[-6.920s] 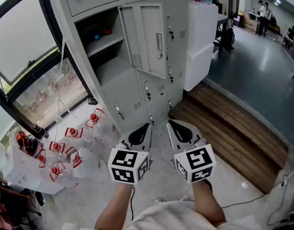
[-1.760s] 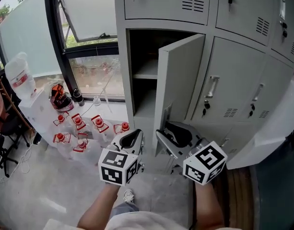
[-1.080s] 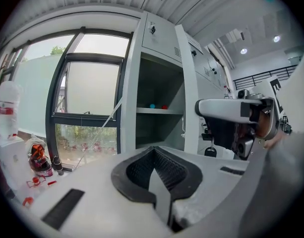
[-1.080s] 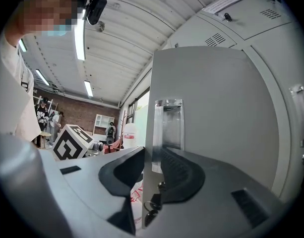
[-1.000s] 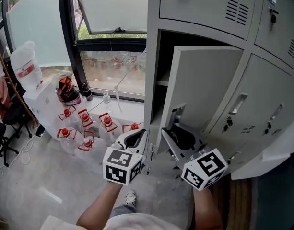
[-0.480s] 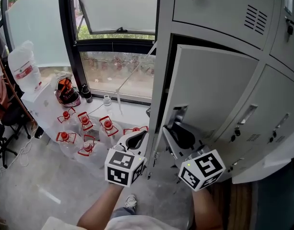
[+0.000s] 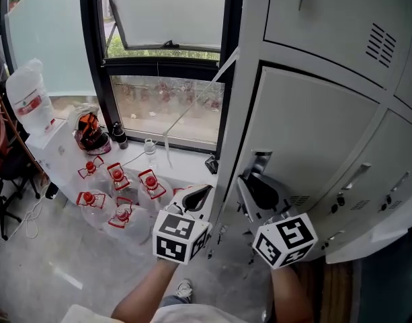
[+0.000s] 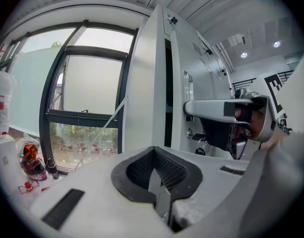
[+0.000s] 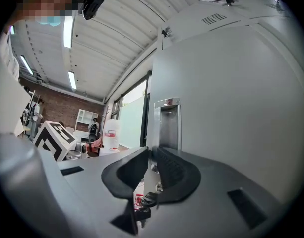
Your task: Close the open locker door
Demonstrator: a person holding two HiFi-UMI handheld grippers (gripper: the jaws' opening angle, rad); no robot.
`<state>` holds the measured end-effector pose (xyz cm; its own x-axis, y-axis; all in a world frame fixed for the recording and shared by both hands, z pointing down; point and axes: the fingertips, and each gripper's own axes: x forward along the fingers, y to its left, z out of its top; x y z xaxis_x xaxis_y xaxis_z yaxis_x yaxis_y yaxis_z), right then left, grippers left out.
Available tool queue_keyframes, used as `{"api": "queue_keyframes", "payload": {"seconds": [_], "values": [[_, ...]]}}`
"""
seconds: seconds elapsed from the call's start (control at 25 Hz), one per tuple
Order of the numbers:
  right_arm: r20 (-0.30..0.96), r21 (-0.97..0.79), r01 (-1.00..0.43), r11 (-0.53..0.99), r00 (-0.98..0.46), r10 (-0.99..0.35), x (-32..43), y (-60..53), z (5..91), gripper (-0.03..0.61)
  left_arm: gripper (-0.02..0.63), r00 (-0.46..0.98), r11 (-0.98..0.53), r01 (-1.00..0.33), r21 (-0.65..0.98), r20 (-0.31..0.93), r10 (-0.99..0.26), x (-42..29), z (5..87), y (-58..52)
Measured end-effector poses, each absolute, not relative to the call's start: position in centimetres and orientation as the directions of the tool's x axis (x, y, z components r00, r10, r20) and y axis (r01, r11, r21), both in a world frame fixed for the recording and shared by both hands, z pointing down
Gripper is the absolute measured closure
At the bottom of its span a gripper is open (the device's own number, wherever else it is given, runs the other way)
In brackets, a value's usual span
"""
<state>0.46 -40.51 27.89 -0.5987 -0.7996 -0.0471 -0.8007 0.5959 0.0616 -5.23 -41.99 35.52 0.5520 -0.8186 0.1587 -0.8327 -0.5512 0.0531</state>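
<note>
Right tongs (image 7: 254, 184) narrow, jaws just been closing with nothing between them, tips at the lower left of the locker door (image 7: 313, 130) near its recessed handle (image 7: 259, 161), door almost flush with the locker front; left tongs (image 7: 204, 191) closed, empty, alongside.

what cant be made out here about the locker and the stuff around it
Locker's inside: the door covers it in the head view; the left gripper view shows only a dark slit.
Big bottle's label: too small to read, head view.
Neighbouring locker doors: cut off by the head view's right edge.
Person in the far room: too small to make out, right gripper view.
</note>
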Motion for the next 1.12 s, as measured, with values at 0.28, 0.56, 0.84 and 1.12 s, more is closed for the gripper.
{"api": "queue_keyframes", "payload": {"seconds": [0.28, 0.56, 0.84, 1.12], "values": [[-0.039, 0.056, -0.847, 0.529, -0.531, -0.846, 0.4, -42.4, 28.0, 0.529, 0.607, 0.576, -0.574, -0.817, 0.057, 0.143, -0.805, -5.9, 35.1, -44.1], [-0.042, 0.056, -0.871, 0.488, -0.491, -0.870, 0.4, -43.6, 27.9, 0.529, 0.607, 0.613, -0.611, -0.790, 0.052, 0.131, -0.780, -5.4, 34.7, -45.3], [-0.047, 0.058, -0.885, 0.462, -0.465, -0.884, 0.4, -44.1, 28.0, 0.528, 0.607, 0.633, -0.633, -0.773, 0.045, 0.130, -0.763, -5.3, 34.6, -45.8], [-0.020, 0.096, -0.875, 0.475, -0.479, -0.878, 0.1, -44.0, 28.1, 0.528, 0.607, 0.634, -0.635, -0.771, 0.043, 0.137, -0.761, -5.5, 34.7, -45.0]]}}
